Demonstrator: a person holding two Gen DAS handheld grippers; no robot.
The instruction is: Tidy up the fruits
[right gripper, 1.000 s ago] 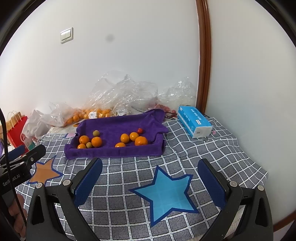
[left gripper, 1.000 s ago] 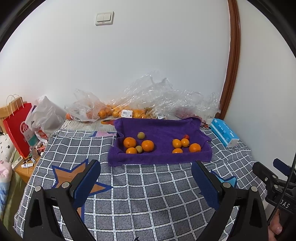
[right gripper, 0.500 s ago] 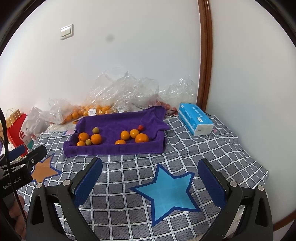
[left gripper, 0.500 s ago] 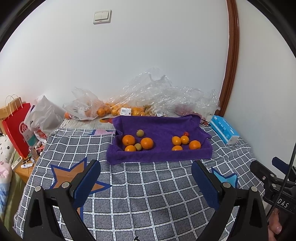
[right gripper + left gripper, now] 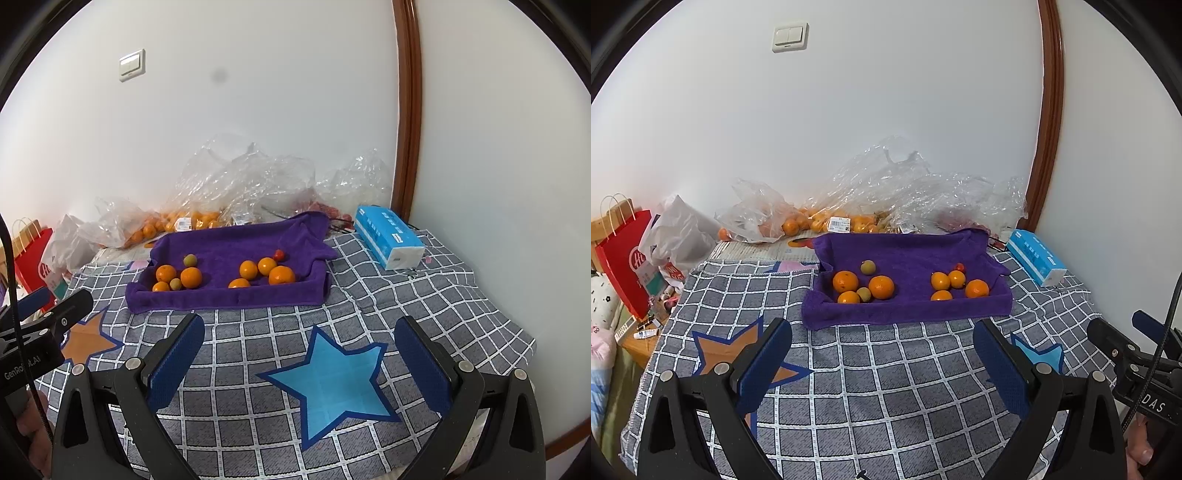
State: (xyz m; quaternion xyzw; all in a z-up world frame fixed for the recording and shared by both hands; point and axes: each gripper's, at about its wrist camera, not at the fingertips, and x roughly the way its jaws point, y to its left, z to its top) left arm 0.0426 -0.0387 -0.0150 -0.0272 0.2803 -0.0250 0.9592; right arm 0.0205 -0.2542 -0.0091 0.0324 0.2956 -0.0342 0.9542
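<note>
Both tools are hovering wide open w/ nothing in them: left tool [image 5: 882,360], right tool [image 5: 299,356]. Fruit is sitting well ahead of both, in the purple towel-lined tray [image 5: 908,308]: a left cluster of oranges [image 5: 881,287] w/ two greenish fruits [image 5: 867,267], and a right cluster of oranges [image 5: 282,275] w/ one small red fruit [image 5: 279,253] behind it.

Risks, as I'm judging them: round fruit is likely rolling away if a pad nudges it, esp. in tight clusters where fingers have little room; the soft towel may be bunching under a finger; the small red one could be getting squashed.

Readable text: "DAS" on the other tool's body in left view, "GenRo…t.AI" in right view. Red paper bag [image 5: 622,266] has white lettering, too partial to read. Blue tissue pack [image 5: 388,236] print is too small.
</note>
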